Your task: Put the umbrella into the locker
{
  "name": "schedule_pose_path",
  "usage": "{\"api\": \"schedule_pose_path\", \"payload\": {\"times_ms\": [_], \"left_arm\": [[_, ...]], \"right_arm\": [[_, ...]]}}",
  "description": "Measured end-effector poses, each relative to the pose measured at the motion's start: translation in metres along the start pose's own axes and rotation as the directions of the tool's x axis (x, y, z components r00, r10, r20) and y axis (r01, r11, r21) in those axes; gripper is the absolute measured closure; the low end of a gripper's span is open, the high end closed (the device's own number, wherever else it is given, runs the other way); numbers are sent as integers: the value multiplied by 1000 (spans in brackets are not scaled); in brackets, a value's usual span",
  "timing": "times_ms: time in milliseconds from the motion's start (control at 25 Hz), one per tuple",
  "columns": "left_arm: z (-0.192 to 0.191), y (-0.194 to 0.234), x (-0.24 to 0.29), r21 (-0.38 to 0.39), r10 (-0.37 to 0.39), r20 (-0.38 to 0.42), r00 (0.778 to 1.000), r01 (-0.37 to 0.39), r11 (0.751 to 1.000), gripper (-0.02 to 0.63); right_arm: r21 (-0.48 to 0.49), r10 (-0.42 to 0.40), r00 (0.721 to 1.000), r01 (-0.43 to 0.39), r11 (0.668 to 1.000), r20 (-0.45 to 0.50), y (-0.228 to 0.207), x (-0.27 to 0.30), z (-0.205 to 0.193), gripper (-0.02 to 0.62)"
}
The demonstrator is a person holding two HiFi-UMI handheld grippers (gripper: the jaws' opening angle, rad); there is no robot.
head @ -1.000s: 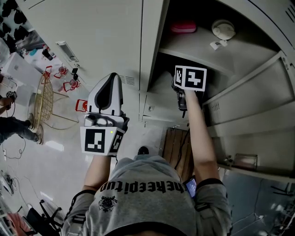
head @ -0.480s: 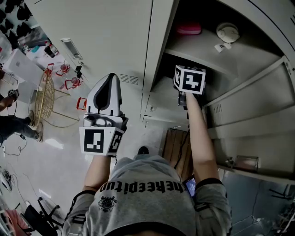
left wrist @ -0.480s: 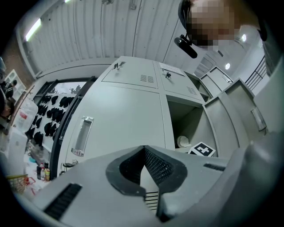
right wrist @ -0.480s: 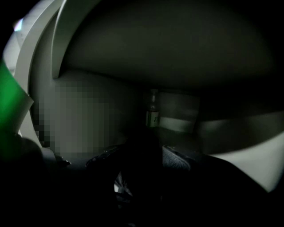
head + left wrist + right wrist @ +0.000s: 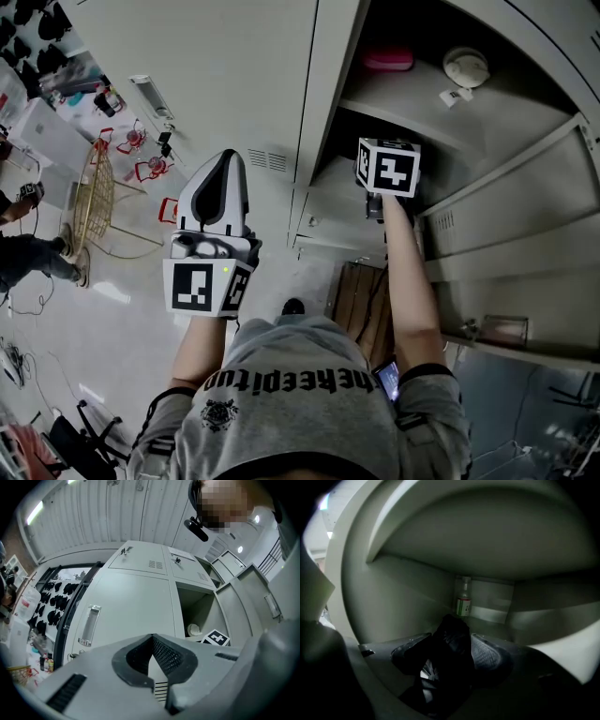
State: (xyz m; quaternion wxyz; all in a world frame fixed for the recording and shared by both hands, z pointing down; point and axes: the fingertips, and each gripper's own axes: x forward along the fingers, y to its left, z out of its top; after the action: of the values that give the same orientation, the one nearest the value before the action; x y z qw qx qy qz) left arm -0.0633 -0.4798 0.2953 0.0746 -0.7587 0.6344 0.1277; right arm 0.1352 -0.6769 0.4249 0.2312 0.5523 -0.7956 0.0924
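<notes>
Head view: A person stands at an open locker (image 5: 327, 112), with the right gripper (image 5: 386, 168) reached into the compartment below the shelf (image 5: 403, 98). On that shelf lie a pink item (image 5: 388, 59) and a round white object (image 5: 466, 66). The left gripper (image 5: 223, 171) is held well apart from the opening, in front of the closed door beside it. The umbrella cannot be seen from here.

Left gripper view: The jaws meet at their tips with nothing between them. Beyond them are closed locker doors, one with a recessed handle (image 5: 89, 625). The other gripper's marker cube (image 5: 215, 638) shows inside the open compartment.

Right gripper view: The jaws are clamped on the umbrella (image 5: 451, 641), a dark folded bundle that fills the space between the pads. It sits inside the compartment, short of a small bottle (image 5: 463, 603) standing against the back wall. Whether it touches the floor of the compartment cannot be told.

The placing step appears to be in hand, with the release not yet made. The next move likely calls for lowering the umbrella onto the compartment floor, clear of the bottle, then parting the jaws.
</notes>
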Motion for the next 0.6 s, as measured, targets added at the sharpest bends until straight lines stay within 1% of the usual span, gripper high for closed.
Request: {"api": "schedule_pose_path", "payload": {"times_ms": [240,400,480,560,600], "left_arm": [[4,-4,-4,-8,-19,7,1000,19,1000,603],[9,-8,-8,-16,-40,16,999,41,999,603],[11,-9,-9,-19,-53,20,998,53,998,603],[14,-10,-10,-23,-69,23,997,70,997,603],[16,-11,-11,-25,-78,25,997,79,997,603]], "right_arm": [[1,35,999,-35,999,34,10,-20,4,334],[14,20,998,-21,1000,64,12,-40,6,388],[23,0,997,-2,1000,79,11,-50,6,461],[38,-20,995,17,999,94,11,-60,6,554],[47,-26,994,22,999,101,11,-65,6,584]]}}
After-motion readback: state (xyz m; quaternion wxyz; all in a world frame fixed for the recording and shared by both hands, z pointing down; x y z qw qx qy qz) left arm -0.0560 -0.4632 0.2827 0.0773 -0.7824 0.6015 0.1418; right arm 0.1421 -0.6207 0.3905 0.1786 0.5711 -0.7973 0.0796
